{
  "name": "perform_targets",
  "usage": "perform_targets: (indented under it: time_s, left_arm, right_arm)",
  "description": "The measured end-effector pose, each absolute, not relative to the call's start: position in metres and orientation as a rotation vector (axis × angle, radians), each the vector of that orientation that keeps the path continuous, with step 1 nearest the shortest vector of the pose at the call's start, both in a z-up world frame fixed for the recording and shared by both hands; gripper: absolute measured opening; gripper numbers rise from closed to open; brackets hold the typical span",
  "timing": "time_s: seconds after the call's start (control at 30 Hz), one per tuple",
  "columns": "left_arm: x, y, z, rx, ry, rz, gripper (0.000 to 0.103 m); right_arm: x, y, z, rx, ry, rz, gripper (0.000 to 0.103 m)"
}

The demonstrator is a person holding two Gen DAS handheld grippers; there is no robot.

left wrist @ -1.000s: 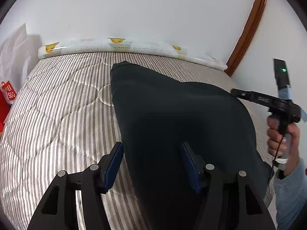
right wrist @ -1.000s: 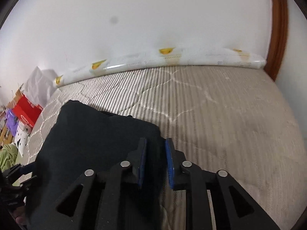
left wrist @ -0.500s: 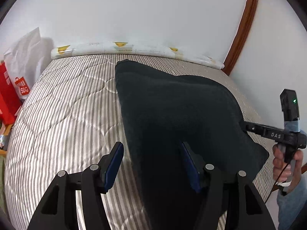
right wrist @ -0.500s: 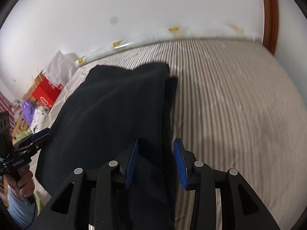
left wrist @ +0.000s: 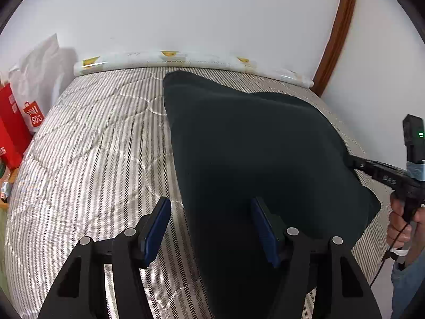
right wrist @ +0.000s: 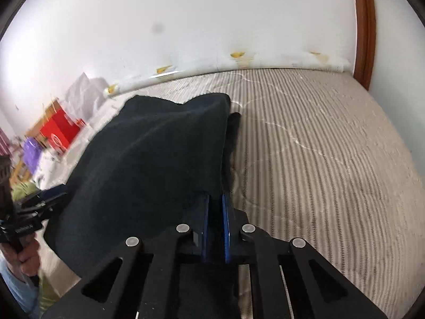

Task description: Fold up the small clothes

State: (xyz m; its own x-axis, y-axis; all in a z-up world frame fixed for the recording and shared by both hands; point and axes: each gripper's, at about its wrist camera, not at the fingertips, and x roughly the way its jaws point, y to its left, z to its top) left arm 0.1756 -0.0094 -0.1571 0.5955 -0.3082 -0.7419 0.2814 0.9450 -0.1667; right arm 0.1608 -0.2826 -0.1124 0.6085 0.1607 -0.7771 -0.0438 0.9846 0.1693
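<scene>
Two grippers work one dark garment (left wrist: pixel 255 164) spread over a striped quilted mattress (left wrist: pixel 95 143), far edge of the cloth reaching toward the patterned roll (left wrist: pixel 186 59) along the white wall. Right gripper (right wrist: pixel 215 228) has just been closing and now sits nearly shut, blue pads pinched on the near right edge of the garment, cloth clearly between them; in the left wrist view the same tool comes in from the right, its tip at the cloth's right edge, a hand (left wrist: pixel 401 223) wrapped round its handle. Left gripper (left wrist: pixel 212 228) stands about half open, straddling the near left edge of the garment: left pad over bare mattress, right pad over the dark cloth, pads not pressing, nothing held. Likely reason for the spacing: one tool per near corner so the edge can be lifted evenly and carried toward the far side for a fold. Judged early in the fold, since the garment lies mostly flat, slightly humped in the middle. Red shopping bags (left wrist: pixel 16 122) and white bags sit off the mattress at far left, not involved. Next the left tool probably needs to close on its corner
</scene>
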Motion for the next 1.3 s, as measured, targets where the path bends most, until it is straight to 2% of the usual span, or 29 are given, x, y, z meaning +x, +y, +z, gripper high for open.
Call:
perform_targets:
  time_s: [0.1,0.27,0.4,0.47,0.57,0.7,0.97,1.17,1.3]
  left_arm:
    - [0.178,-0.006,-0.154,-0.039,0.867,-0.368,0.061]
    - [0.190,-0.002,-0.146,-0.018,0.844,-0.385,0.061]
    - [0.212,-0.001,-0.141,-0.016,0.839,-0.383,0.059]
    - [0.222,-0.003,-0.140,-0.002,0.834,-0.371,0.059]
    - [0.236,-0.008,-0.151,0.046,0.857,-0.353,0.061]
    - [0.247,-0.010,-0.161,0.070,0.873,-0.387,0.062]
    - [0.292,-0.020,-0.153,0.050,0.864,-0.393,0.061]
    - [0.295,-0.032,-0.170,0.075,0.889,-0.373,0.062]
    - [0.283,-0.027,-0.168,0.040,0.909,-0.392,0.062]
  right_arm:
    - [0.165,-0.280,-0.122,0.131,0.949,0.084,0.009]
    - [0.156,-0.267,-0.087,0.101,0.868,0.018,0.012]
    - [0.162,-0.242,-0.066,0.083,0.819,0.047,0.021]
    - [0.169,-0.229,-0.068,0.085,0.831,0.066,0.021]
    - [0.183,-0.212,-0.089,0.067,0.887,0.066,0.022]
    - [0.195,-0.212,-0.125,0.048,0.983,-0.026,0.016]
    - [0.213,-0.218,-0.095,0.062,0.925,-0.061,0.018]
    - [0.247,-0.238,-0.129,0.109,1.015,-0.078,0.017]
    - [0.238,-0.241,-0.118,0.124,1.002,-0.074,0.017]
